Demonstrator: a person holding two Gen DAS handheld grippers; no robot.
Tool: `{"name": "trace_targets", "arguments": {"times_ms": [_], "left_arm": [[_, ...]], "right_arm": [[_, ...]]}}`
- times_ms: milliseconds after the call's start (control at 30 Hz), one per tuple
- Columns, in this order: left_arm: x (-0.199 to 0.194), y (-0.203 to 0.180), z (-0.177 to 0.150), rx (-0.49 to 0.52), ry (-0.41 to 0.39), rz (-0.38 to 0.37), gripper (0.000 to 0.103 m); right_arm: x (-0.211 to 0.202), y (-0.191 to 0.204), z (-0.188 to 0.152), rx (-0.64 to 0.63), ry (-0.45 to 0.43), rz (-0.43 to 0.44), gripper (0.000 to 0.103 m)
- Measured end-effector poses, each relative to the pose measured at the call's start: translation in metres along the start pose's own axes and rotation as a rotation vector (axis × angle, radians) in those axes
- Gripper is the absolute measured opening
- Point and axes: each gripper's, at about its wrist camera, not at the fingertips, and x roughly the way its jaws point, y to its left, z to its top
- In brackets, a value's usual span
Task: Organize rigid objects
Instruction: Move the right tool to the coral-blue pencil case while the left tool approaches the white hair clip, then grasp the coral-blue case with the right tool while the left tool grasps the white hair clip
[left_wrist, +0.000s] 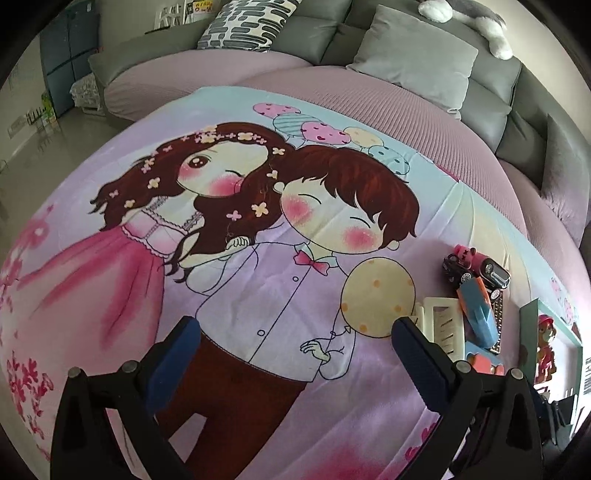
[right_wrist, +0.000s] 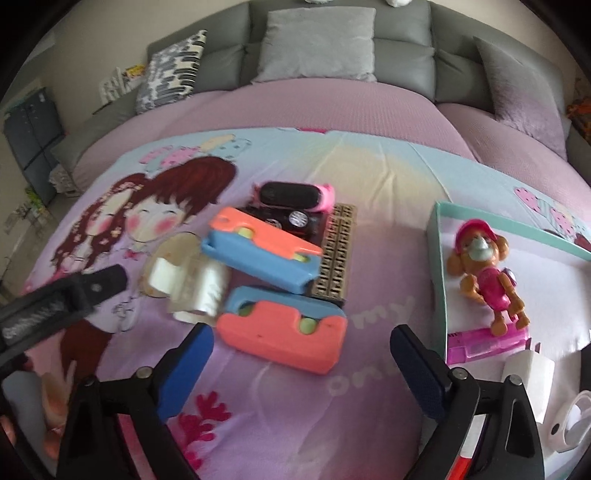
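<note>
A pile of toys lies on the cartoon blanket (right_wrist: 369, 184): two orange-and-blue blocks (right_wrist: 282, 326) (right_wrist: 260, 253), a pink-and-black toy car (right_wrist: 291, 195), a tan gridded piece (right_wrist: 334, 254) and a white piece (right_wrist: 195, 286). My right gripper (right_wrist: 301, 358) is open and empty just in front of the near block. A teal-rimmed box (right_wrist: 437, 266) at right holds a dog figure in pink (right_wrist: 487, 277) and a pink case (right_wrist: 487, 343). My left gripper (left_wrist: 295, 339) is open and empty over the blanket (left_wrist: 258, 258), left of the pile (left_wrist: 476, 295); its tip shows in the right wrist view (right_wrist: 99, 282).
A grey sofa with cushions (right_wrist: 317, 44) curves behind the pink seat surface (right_wrist: 295, 107). White objects (right_wrist: 532, 376) lie in the box's near corner. A dark cabinet (left_wrist: 68, 62) stands on the floor at far left.
</note>
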Motion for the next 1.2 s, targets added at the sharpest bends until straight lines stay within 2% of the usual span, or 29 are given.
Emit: {"name": "trace_targets", "arguments": {"times_ms": [133,233,500,567,633,667,767,933,1067,1200], "left_arm": [[0.002,0.002,0.001,-0.015,0.0,-0.012,0.103],[0.002,0.0,0.002,-0.012,0.0,-0.026,0.103],[-0.001,-0.008,0.002,0.013,-0.007,-0.043,0.103],[-0.001,-0.01,0.002,0.019,-0.004,-0.047,0.103],[-0.002,-0.012,0.002,0.024,-0.005,-0.06,0.103],[-0.002,-0.013,0.003,0.025,-0.004,-0.07,0.103],[-0.001,-0.02,0.002,0.042,0.006,-0.107,0.103],[0.001,-0.031,0.0,0.069,0.024,-0.117,0.103],[0.004,-0.039,-0.003,0.088,0.041,-0.134,0.103],[0.003,-0.041,-0.002,0.094,0.038,-0.141,0.103]], "right_arm": [[0.002,0.001,0.001,0.0,-0.001,-0.009,0.094],[0.008,0.004,0.0,0.001,0.014,0.016,0.094],[0.013,0.01,-0.001,-0.016,-0.007,-0.021,0.093],[0.013,0.011,-0.001,-0.017,-0.011,-0.006,0.087],[0.011,0.01,-0.001,-0.014,-0.012,0.007,0.077],[0.011,0.009,-0.002,-0.011,-0.012,0.007,0.076],[0.009,0.007,-0.002,-0.008,-0.007,0.021,0.075],[0.003,0.0,-0.001,0.025,-0.001,0.058,0.075],[-0.004,-0.006,-0.001,0.036,0.011,0.048,0.075],[-0.022,-0.015,0.003,0.046,-0.024,0.035,0.075]]}}
